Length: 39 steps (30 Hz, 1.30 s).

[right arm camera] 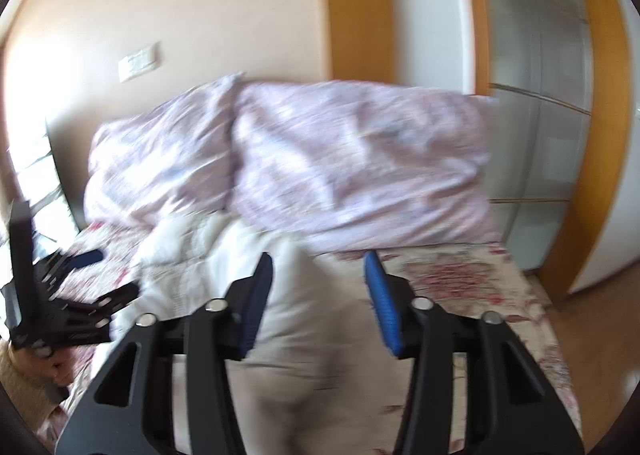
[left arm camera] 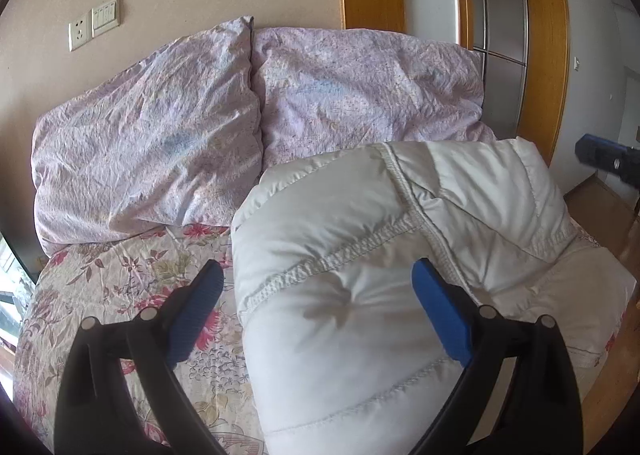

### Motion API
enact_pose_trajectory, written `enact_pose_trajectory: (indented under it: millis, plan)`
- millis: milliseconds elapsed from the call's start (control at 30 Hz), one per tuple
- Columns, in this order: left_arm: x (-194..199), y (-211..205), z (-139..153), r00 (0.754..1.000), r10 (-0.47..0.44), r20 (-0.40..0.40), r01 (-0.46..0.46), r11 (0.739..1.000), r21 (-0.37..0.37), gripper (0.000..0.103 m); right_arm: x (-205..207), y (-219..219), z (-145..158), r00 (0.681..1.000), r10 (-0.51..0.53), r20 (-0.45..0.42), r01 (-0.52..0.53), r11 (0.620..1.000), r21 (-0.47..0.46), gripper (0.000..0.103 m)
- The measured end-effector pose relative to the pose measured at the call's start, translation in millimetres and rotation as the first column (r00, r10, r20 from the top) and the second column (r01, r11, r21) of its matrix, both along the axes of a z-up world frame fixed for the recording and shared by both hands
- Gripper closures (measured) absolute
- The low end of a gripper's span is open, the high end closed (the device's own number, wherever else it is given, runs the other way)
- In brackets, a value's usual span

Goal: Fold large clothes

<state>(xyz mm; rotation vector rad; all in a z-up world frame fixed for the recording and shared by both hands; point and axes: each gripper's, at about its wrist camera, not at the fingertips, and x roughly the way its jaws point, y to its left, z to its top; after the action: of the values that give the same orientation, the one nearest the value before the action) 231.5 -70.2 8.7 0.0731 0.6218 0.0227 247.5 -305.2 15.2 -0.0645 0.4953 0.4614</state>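
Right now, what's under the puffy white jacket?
The puffy white jacket lies on the flowery bedsheet, which shows around it. Its far edge overlaps the purple quilt. Whatever lies directly beneath the jacket is covered.

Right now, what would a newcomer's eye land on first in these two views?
Probably the puffy white quilted jacket, folded into a bundle on the floral bed sheet, right under the open left gripper. Behind it, a crumpled pale lilac duvet is heaped against the wall. The right gripper, also open, hangs above the jacket.
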Motion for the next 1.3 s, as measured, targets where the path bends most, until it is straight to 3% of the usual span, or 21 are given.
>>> enact_pose_trajectory:
  millis: [133,233,400,567,667,833,967,1300]
  plan:
    - [6.2,3.6,-5.4,1.000,0.000,-0.004,0.000,1.000,0.016,0.008,8.3,43.7,-19.3,0.998,0.057,-0.011,-0.057,0.996,-0.070,0.076]
    - [13.9,4.2,-11.3,1.000,0.002,-0.002,-0.002,0.999,0.042,0.008,22.4,50.2,-31.5,0.999,0.018,-0.045,-0.021,0.998,-0.067,0.079]
    - [26.5,6.8,-24.3,1.000,-0.010,0.005,0.010,1.000,0.028,0.007,46.2,28.8,-61.5,0.989,-0.029,-0.147,0.034,0.999,0.033,0.081]
    - [34.4,2.8,-32.1,1.000,-0.021,0.008,0.020,1.000,0.021,0.006,56.5,20.5,-91.4,0.984,-0.016,-0.180,0.042,0.989,0.141,0.082]
    - [41.4,8.6,-38.1,1.000,-0.019,-0.011,0.019,1.000,-0.025,0.004,64.0,17.7,-100.8,0.979,0.003,-0.202,0.035,0.982,0.185,0.082]
    - [47.9,19.3,-51.0,0.999,-0.018,-0.041,0.013,0.993,-0.115,0.002,71.0,17.8,-113.9,0.970,0.034,-0.242,0.018,0.978,0.209,0.082]
    - [45.5,13.5,-56.8,1.000,-0.002,-0.023,0.000,0.996,-0.084,0.002,76.1,16.8,-125.9,0.962,0.056,-0.266,0.008,0.972,0.234,0.082]
    - [49.9,14.0,-71.3,0.999,0.030,-0.021,-0.032,0.996,-0.088,0.002,88.5,21.5,-143.3,0.950,0.090,-0.299,-0.021,0.974,0.226,0.083]
